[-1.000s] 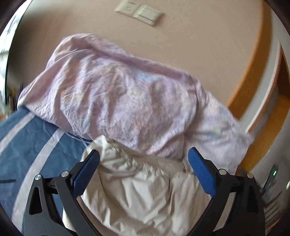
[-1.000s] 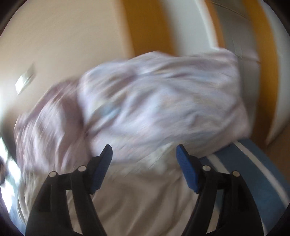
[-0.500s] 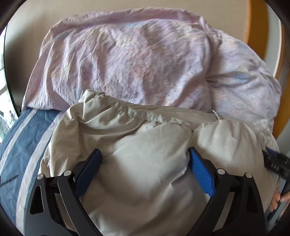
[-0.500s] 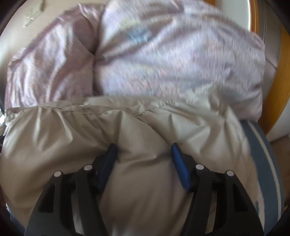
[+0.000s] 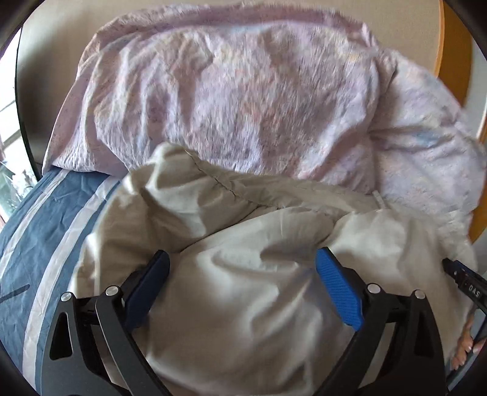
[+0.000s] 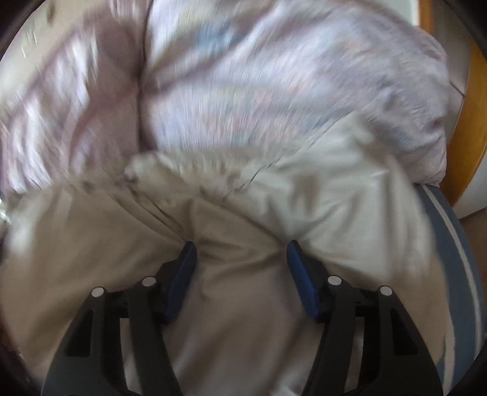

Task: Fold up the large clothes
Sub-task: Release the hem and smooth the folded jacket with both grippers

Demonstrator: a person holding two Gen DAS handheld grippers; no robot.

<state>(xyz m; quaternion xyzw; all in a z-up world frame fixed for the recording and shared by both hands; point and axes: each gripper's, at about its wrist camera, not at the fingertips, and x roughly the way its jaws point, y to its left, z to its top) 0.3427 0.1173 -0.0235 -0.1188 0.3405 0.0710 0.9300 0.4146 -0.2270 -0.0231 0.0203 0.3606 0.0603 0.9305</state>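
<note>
Two claws are in view, each over the same beige garment (image 5: 249, 274), a large puffy piece that lies crumpled on a bed with a blue and white striped sheet (image 5: 27, 243). I note the garment's far edge rests against a heap of pale lilac bedding (image 5: 243, 100) at the head of the bed; the two touch along a stitched seam.

Left claw (image 5: 243, 274): jaws stand wide. Beige cloth bulges up between the blue pads (image 5: 339, 292), but I see no pad pressing on it, so I record no grip.

Right claw (image 6: 242, 265): jaws stand narrower and are closing. A ridge of the beige garment (image 6: 237, 304) sits between them, and the cloth puckers at both pads (image 6: 301, 283). The right wrist view is blurred, so I cannot tell whether the pads already pinch the fabric.

From the left wrist view I also see, at the right edge, a black part of the other tool (image 5: 465, 283) and a person's fingertips (image 5: 465, 350) low beside it, against the garment's right side.

Behind the bedding I see a beige wall (image 5: 76, 24) and an orange wooden frame (image 5: 453, 54) on the right. The striped sheet (image 6: 456, 259) shows again to the right of the garment in the right wrist view.
</note>
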